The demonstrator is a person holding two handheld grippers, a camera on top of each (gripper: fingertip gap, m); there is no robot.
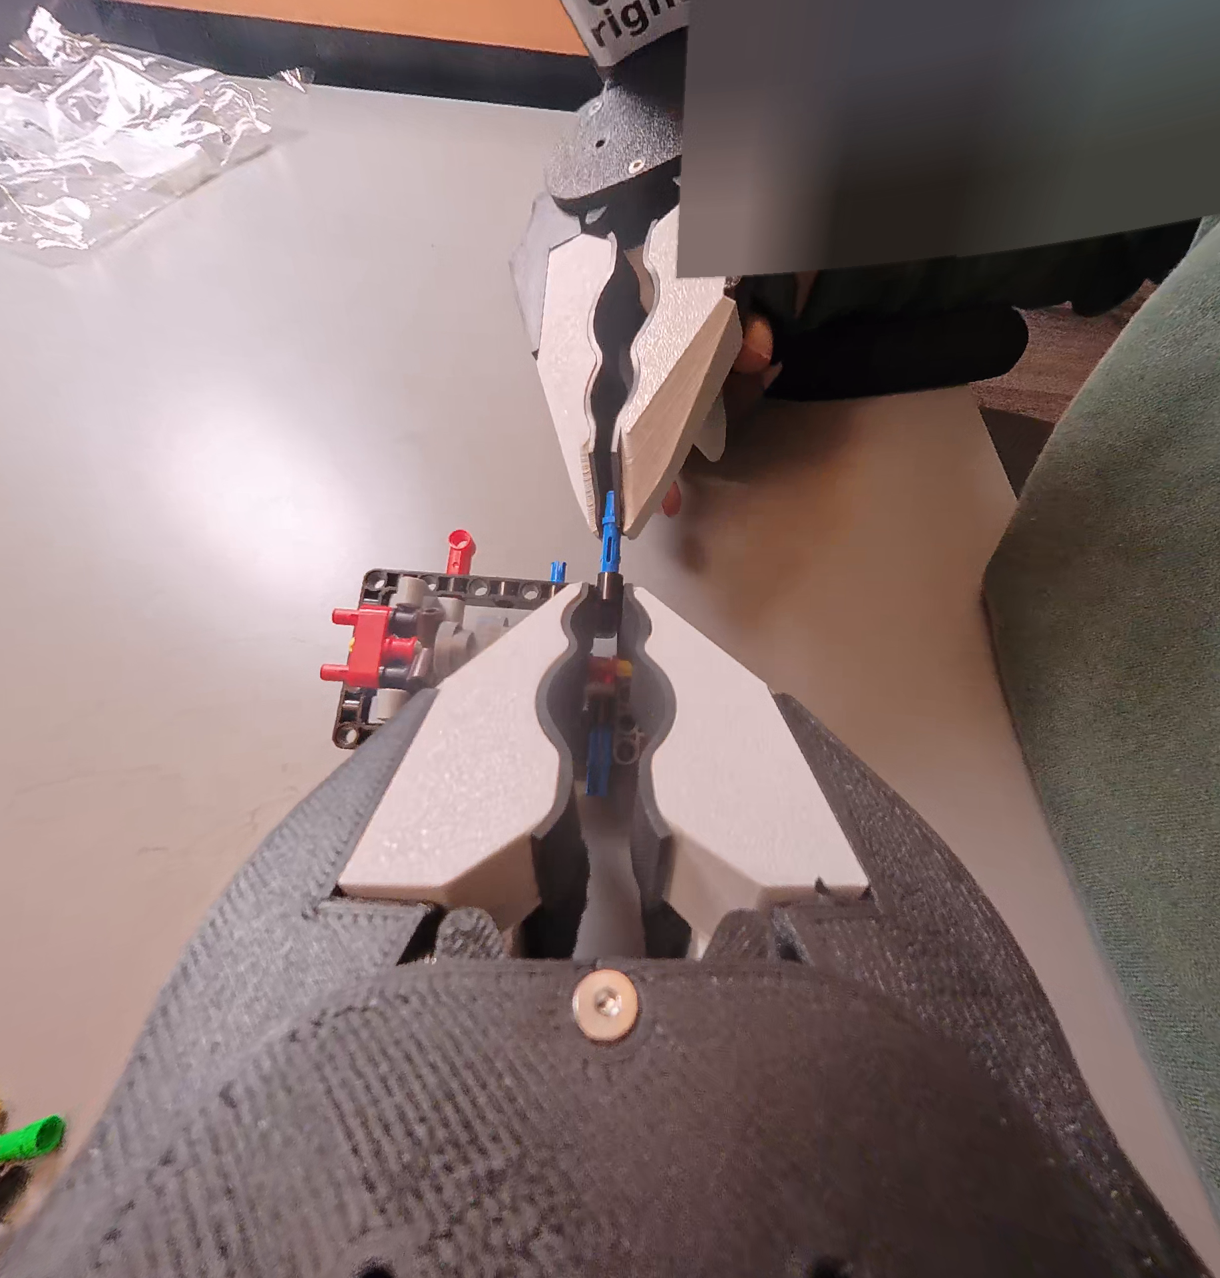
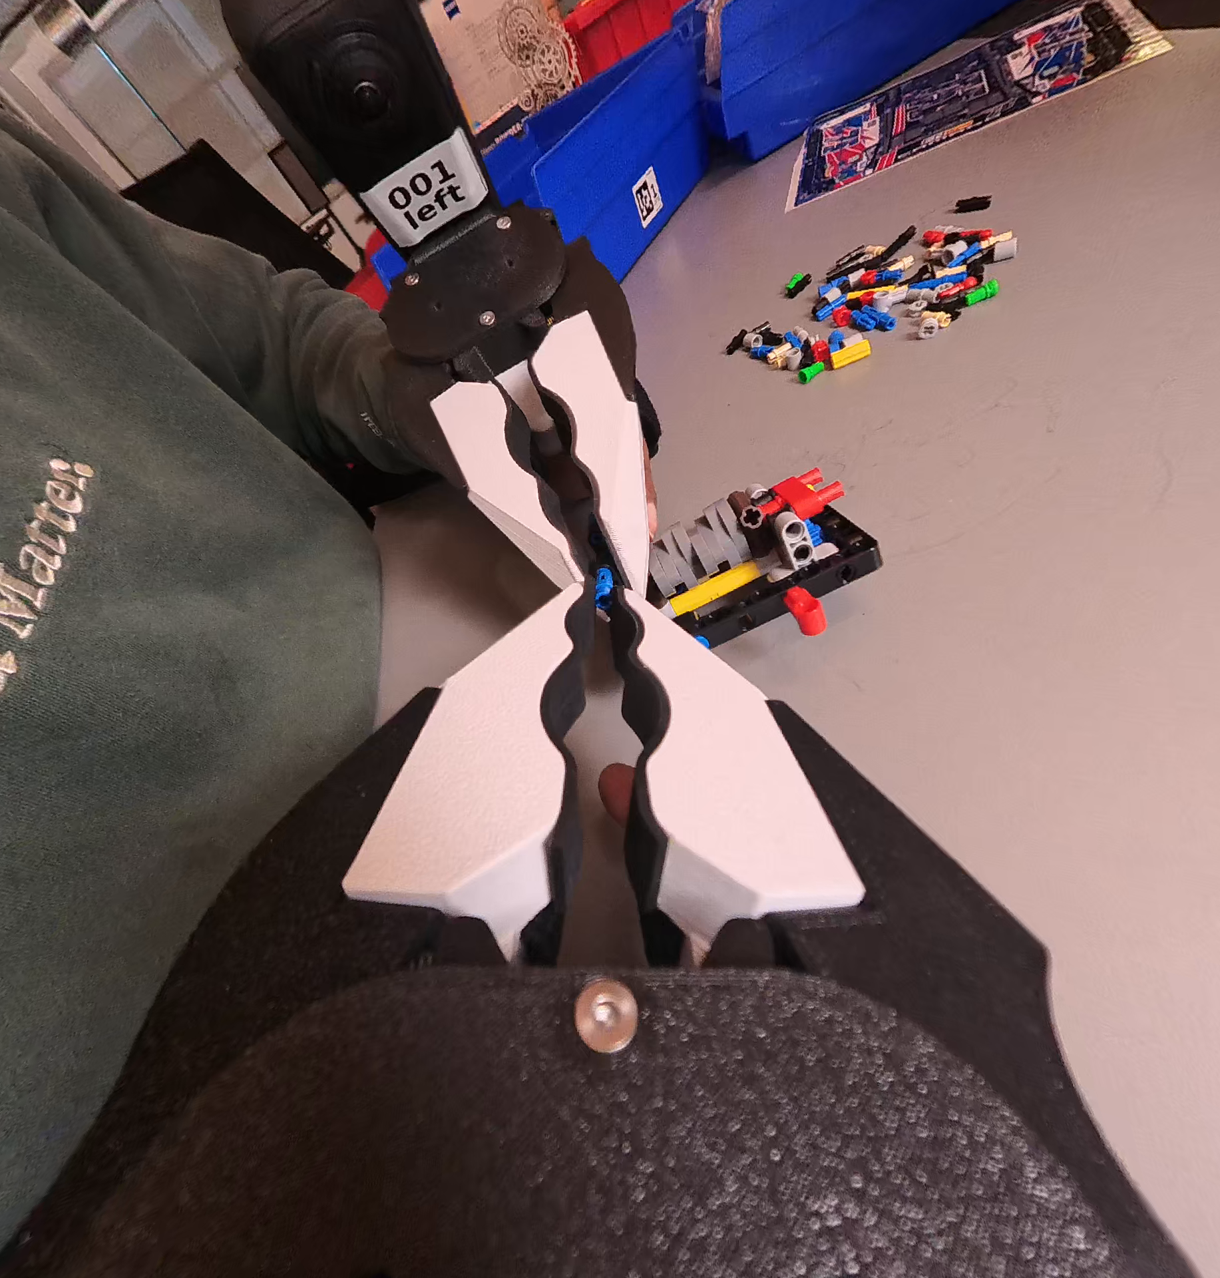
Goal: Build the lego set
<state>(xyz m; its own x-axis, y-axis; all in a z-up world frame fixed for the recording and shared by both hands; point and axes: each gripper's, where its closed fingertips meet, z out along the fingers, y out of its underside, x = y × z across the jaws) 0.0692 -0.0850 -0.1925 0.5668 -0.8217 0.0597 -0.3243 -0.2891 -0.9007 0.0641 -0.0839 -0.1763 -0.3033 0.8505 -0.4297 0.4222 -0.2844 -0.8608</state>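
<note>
Work above the table [image 2: 1008, 761], near its edge closest to the person. The half-built frame [image 2: 766, 560], black with grey, yellow and red parts, lies flat beside the grippers. The right gripper [image 1: 610, 512], jaws closed, grips a blue pin [image 1: 608, 539]; the left gripper [image 1: 603, 602], jaws closed, grips a small black sleeve [image 1: 605, 598]. Keep both coaxial and press straight; avoid twisting.

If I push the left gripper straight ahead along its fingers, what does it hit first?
The right gripper. It points back nearly tip to tip with the left gripper, with only the blue pin bridging the short gap. The pin would be driven in before the fingers meet, though depth is hard to judge.
</note>
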